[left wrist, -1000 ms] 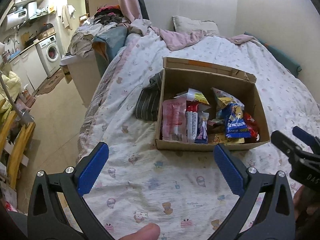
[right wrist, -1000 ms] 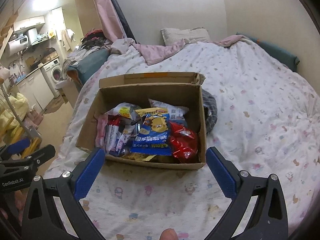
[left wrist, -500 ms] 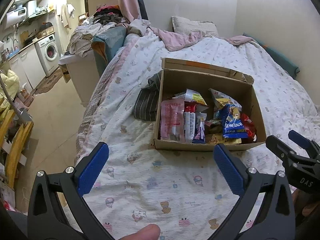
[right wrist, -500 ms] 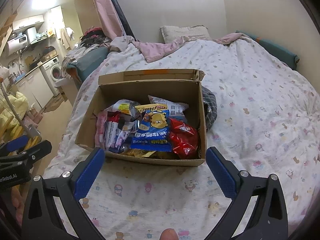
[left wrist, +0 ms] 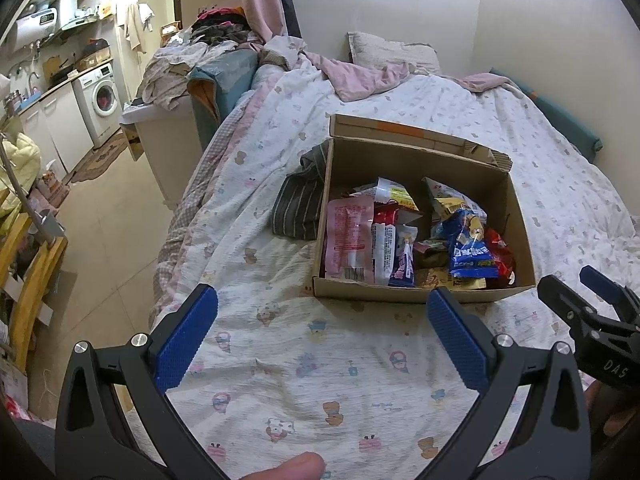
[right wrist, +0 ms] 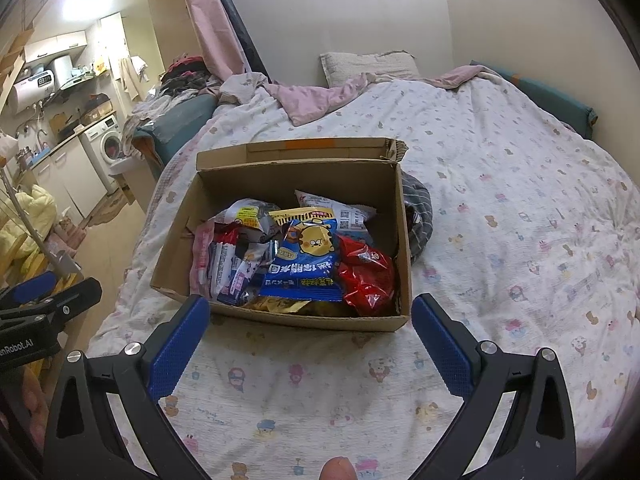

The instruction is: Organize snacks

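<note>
A cardboard box [right wrist: 288, 316] of snacks sits on a printed bedspread [right wrist: 520, 240], flaps up, with both handheld grippers poised just short of its near wall. The left gripper [left wrist: 322, 336] and the right gripper [right wrist: 310, 334] each stand wide, nothing between their blue pads. Inside the box the packets lie in a loose heap: a blue bag [right wrist: 308, 260] on top in the middle, a red bag [right wrist: 368, 276] against the right wall, a pink pack [left wrist: 349, 236] and slim sachets along the left. A striped cloth [right wrist: 418, 216] is bunched just beside the box, outside it. No snack shows on the bedspread. The scene fits two readings: packets gathered into the box and the sorting done, or a jumbled box about to be sorted. Either way, any further pick means reaching over the near wall and closing on one crinkly packet without dragging its neighbours.
</note>
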The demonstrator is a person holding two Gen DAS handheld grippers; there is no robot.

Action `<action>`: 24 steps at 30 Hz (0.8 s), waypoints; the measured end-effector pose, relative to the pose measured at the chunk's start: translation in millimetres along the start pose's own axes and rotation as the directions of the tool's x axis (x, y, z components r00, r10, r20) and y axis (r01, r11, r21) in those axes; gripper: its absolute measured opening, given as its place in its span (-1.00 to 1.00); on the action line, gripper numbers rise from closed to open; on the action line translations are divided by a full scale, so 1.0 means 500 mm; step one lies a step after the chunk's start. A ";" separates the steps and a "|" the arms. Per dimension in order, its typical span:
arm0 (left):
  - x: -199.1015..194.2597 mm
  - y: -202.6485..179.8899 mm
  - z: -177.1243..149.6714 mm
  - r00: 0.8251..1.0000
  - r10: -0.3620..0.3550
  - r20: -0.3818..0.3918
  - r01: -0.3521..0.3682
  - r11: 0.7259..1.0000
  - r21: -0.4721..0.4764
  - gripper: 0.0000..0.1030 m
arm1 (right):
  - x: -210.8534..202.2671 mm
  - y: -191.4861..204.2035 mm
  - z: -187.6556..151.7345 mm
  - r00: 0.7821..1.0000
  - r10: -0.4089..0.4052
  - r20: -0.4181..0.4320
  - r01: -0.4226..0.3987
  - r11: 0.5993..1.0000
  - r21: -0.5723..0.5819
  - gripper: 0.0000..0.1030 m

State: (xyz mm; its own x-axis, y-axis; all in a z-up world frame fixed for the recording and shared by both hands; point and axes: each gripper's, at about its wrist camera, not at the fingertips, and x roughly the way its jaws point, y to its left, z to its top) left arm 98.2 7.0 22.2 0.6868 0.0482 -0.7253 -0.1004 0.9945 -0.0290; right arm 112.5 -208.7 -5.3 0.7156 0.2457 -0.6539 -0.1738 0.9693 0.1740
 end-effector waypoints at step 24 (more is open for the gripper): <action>0.003 0.000 0.000 1.000 -0.005 -0.003 0.005 1.000 0.002 1.00 | 0.000 -0.002 0.001 1.000 -0.004 0.001 0.004 1.000 0.002 1.00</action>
State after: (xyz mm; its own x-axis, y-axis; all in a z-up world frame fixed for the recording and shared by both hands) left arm 99.0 6.8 21.2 0.6851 0.0431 -0.7272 -0.0953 0.9950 -0.0309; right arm 113.0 -209.8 -5.2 0.7168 0.2417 -0.6540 -0.1695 0.9703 0.1728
